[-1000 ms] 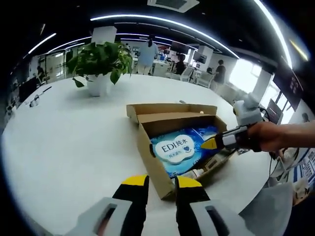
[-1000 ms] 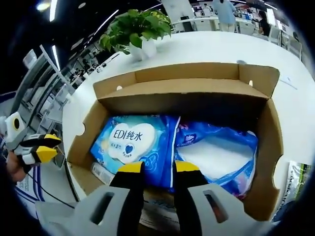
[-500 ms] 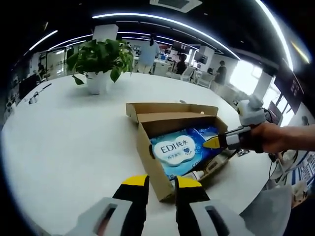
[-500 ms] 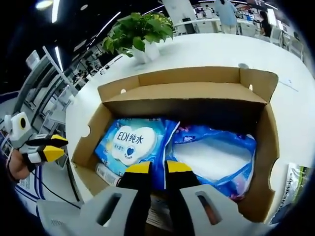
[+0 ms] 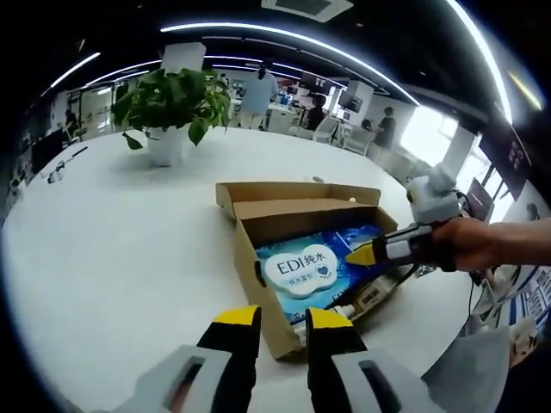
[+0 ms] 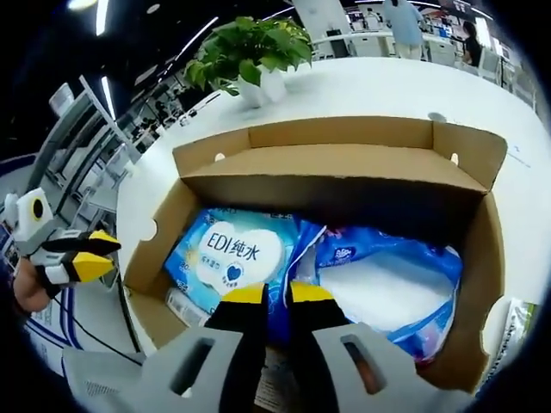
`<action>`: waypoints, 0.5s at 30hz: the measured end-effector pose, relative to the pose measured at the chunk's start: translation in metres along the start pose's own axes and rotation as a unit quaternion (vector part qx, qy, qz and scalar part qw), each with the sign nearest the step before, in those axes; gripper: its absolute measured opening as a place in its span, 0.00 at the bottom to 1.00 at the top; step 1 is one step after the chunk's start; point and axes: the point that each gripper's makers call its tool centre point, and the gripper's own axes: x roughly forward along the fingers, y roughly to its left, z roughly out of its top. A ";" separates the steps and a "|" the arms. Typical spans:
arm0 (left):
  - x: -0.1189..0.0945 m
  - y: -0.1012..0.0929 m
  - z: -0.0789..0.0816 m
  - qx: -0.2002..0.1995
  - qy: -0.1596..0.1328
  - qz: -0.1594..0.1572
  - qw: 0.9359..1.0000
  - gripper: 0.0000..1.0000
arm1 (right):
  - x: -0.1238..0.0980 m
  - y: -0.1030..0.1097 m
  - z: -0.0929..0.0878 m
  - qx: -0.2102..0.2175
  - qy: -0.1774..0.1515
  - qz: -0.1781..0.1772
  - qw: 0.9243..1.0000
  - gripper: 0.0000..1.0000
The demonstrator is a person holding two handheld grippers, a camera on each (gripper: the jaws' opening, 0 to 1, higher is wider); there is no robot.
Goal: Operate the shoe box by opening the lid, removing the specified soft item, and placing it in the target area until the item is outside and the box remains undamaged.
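Across a wide white desk (image 5: 112,249) in an open office sits the brown cardboard shoe box (image 6: 258,146), lid already open. Remaining — extraction and placement: blue soft wipes pack (image 6: 225,258) lies inside, right tongs (image 6: 267,295) nearly clenched at its edge; left tongs (image 5: 282,318) slightly parted, empty.

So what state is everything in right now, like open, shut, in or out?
Shoe box: open, lid folded back.
Wipes pack: lying flat inside the box.
Tissue pack: inside the box, beside the wipes.
Right gripper: jaws nearly closed, at the edge of the wipes pack; grip cannot be confirmed.
Left gripper: open, holding nothing, near the box corner.
Potted plant: upright on the table.
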 end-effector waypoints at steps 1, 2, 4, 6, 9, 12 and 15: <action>0.000 0.000 -0.001 0.000 0.001 0.000 1.000 0.20 | 0.002 -0.001 0.000 -0.006 0.003 -0.005 1.000 0.07; -0.002 0.001 -0.001 0.000 0.001 0.002 1.000 0.20 | 0.003 -0.001 -0.001 -0.010 0.005 -0.006 1.000 0.07; -0.003 0.002 -0.002 -0.002 0.002 0.004 1.000 0.20 | 0.007 -0.003 -0.001 -0.015 0.009 -0.009 1.000 0.08; -0.005 0.004 -0.003 -0.006 0.003 0.008 1.000 0.20 | 0.010 -0.004 -0.001 -0.014 0.012 -0.010 1.000 0.07; -0.007 0.005 -0.004 -0.008 0.003 0.011 1.000 0.20 | 0.009 -0.006 -0.002 -0.014 0.012 -0.010 1.000 0.06; -0.009 0.005 -0.004 -0.010 0.003 0.011 1.000 0.20 | 0.007 -0.004 0.000 -0.022 0.007 -0.011 1.000 0.05; -0.009 0.003 -0.004 -0.015 0.002 0.009 1.000 0.20 | 0.003 -0.001 0.002 -0.035 -0.002 -0.012 0.999 0.02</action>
